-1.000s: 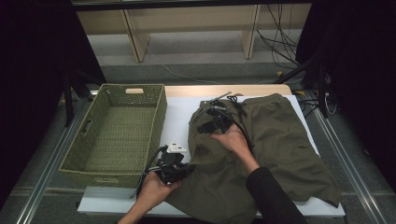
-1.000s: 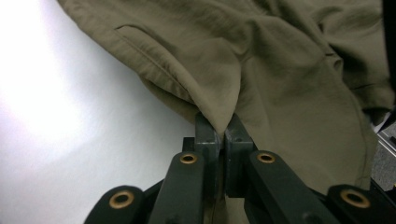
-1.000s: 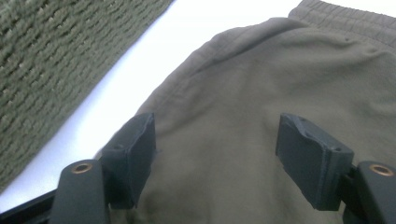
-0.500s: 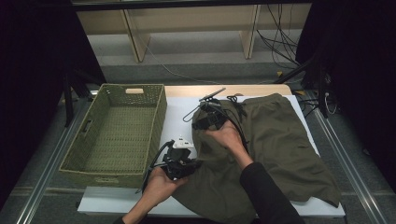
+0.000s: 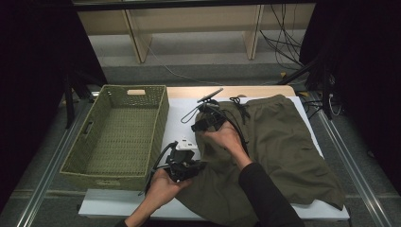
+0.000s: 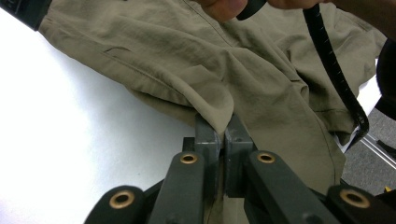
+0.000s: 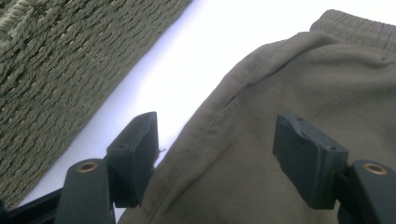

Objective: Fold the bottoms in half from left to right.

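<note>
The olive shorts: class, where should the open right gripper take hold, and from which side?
Probably the side seam edge of the shorts below the waistband, coming from the basket side: that edge lies flat between the right gripper's open jaws.

**Around my work: basket, table and shelving**

To my left a woven green basket [image 5: 118,135] stands on the table [image 5: 184,113], its long side just beside the white sheet that covers the tabletop. It has a cut-out handle in the near-left wall and a pale label at the far rim. In my right gripper view the basket's weave [image 7: 56,60] runs along the white surface. Beyond the table's bare wooden far edge I see pale wooden shelf legs [image 5: 135,35] on a grey floor, with black cables [image 5: 283,33] trailing at the right.
</note>
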